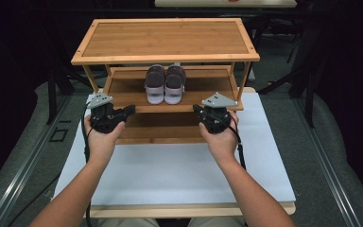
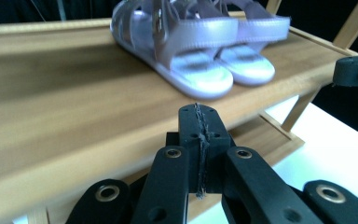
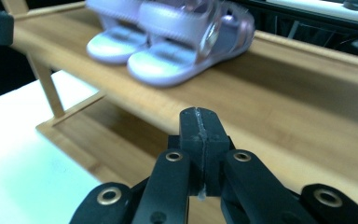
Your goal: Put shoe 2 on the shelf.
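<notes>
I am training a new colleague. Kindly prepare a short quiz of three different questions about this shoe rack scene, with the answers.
1. True or false: the pair of sandals stands on the top shelf of the rack.
2. Multiple choice: how do the jaws of the left gripper and the right gripper stand? A) both shut and empty B) both wide open C) one shut on a sandal
3. Fill in: the rack stands on a ___ table.

Key
1. False: they stand on the middle shelf.
2. A
3. white
</notes>
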### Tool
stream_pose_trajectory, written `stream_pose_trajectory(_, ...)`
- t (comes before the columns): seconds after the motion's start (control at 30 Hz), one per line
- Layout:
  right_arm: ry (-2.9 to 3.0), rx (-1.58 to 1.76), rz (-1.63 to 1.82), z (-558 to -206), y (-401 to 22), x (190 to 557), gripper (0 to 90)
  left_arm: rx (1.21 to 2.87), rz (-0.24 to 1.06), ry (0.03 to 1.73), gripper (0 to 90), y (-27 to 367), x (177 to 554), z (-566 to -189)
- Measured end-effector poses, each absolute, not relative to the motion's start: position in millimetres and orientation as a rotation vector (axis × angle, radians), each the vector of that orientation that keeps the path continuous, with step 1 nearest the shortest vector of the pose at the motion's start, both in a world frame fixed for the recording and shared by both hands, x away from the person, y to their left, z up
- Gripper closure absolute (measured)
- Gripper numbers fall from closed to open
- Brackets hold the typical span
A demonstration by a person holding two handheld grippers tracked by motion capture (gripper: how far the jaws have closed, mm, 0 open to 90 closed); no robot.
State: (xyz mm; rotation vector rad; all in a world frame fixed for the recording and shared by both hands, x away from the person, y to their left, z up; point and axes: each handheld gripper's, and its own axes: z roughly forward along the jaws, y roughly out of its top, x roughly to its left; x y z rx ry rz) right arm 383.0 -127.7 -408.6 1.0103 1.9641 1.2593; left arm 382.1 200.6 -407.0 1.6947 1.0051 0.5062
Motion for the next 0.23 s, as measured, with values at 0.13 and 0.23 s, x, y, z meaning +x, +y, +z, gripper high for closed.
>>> stream_pose_trajectory(0.13,1.99,1.037,1.295,-423.0,-131.1,372.7,87.8,1.699,0.496,0.992,87.0,203.3,372.7,-419.1)
stream_pose_trajectory(0.23,2.0,1.06,1.309,-431.4,-135.1,368.8,87.1,1.7,0.486,0.985,85.3,205.6,366.7,-425.7)
